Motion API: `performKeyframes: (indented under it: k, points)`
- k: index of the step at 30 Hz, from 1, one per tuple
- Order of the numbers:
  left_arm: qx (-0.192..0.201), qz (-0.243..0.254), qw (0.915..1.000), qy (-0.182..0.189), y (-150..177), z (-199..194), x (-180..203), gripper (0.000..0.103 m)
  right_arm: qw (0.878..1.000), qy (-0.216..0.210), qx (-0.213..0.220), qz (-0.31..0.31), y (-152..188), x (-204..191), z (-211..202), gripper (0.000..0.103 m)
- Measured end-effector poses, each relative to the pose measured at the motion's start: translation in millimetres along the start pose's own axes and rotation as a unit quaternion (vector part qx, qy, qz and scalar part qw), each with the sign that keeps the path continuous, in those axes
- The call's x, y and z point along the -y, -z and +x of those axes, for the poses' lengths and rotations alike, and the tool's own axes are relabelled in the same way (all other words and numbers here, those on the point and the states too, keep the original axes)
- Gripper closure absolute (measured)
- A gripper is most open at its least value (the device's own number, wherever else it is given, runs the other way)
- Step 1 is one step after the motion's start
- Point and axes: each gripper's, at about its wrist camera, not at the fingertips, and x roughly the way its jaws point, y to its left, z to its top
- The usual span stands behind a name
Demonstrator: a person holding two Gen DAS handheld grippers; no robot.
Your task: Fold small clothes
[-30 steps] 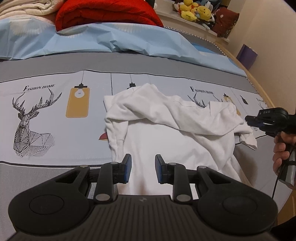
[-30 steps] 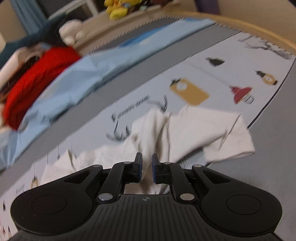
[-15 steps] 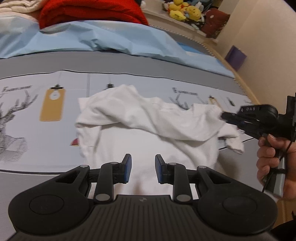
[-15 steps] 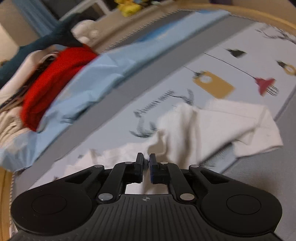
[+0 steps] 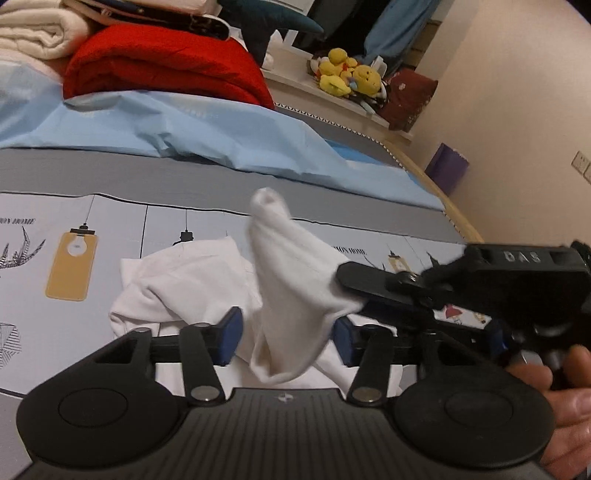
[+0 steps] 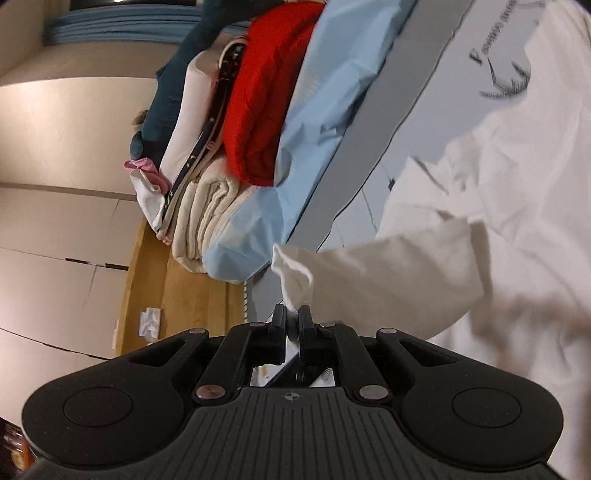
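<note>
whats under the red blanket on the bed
The red blanket rests on a light blue sheet, beside a cream folded blanket. Whatever lies beneath that sheet is covered.

White garment [image 5: 291,280], plain, unpatterned. Bedsheet [image 5: 122,236] seen in pale blue-grey with grey bands, printed with yellow lamp motifs, black deer line drawings and black lettering. Light blue cover [image 5: 177,129] noted behind; red blanket [image 5: 166,66] above it. Cream towel [image 6: 207,214]. Yellow plush toys [image 5: 347,74]. Gripper pads [image 5: 231,334] blue on black.
</note>
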Motion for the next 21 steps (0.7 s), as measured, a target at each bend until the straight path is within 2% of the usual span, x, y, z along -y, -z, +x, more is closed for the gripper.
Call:
performKeyframes:
  k: [4,6,8,9,11,13,14,15,16,17,18,19,20,21]
  points:
    - [0.006,0.025,0.9995,0.020,-1,7,-1,0.090,1.000,-0.005,-0.008,0.005,-2,1,6,0.097]
    - [0.006,0.038,0.9989,0.027,-1,8,-2,0.096,1.000,-0.003,-0.010,0.005,-3,2,10,0.097]
    - [-0.009,0.048,0.9984,0.028,-2,10,-6,0.097,1.000,0.008,-0.008,-0.013,-3,-1,10,0.097]
    - [-0.021,0.059,0.9979,0.016,-2,10,-11,0.097,0.999,0.025,-0.004,-0.033,-4,-5,10,0.092]
    - [-0.065,0.081,0.9943,-0.022,-6,14,-28,0.097,0.996,0.065,0.019,-0.062,-7,-11,7,0.090]
    - [-0.121,0.092,0.9857,-0.073,-9,13,-67,0.097,0.984,0.130,0.053,-0.108,-10,-17,2,0.061]
    - [-0.136,0.101,0.9796,-0.108,-10,10,-86,0.097,0.972,0.178,0.059,-0.143,-11,-21,3,0.059]
    - [-0.158,0.106,0.9660,-0.175,-11,5,-115,0.097,0.957,0.224,0.057,-0.176,-10,-22,7,0.059]
    - [-0.168,0.098,0.9448,-0.264,-13,-3,-148,0.097,0.934,0.282,0.049,-0.215,-8,-23,13,0.059]
    - [-0.164,0.080,0.9177,-0.353,-16,-13,-177,0.097,0.913,0.325,0.040,-0.242,-5,-20,19,0.059]
    - [-0.147,0.063,0.8754,-0.456,-21,-27,-205,0.094,0.896,0.359,0.024,-0.261,-2,-14,25,0.059]
    - [-0.123,0.051,0.8204,-0.556,-26,-43,-227,0.093,0.883,0.384,0.000,-0.268,1,-6,32,0.059]
    - [-0.088,0.037,0.7882,-0.608,-31,-60,-238,0.093,0.880,0.394,-0.017,-0.264,2,2,36,0.059]
    - [-0.044,0.001,0.8010,-0.597,-37,-80,-243,0.090,0.882,0.397,-0.028,-0.254,3,10,39,0.059]
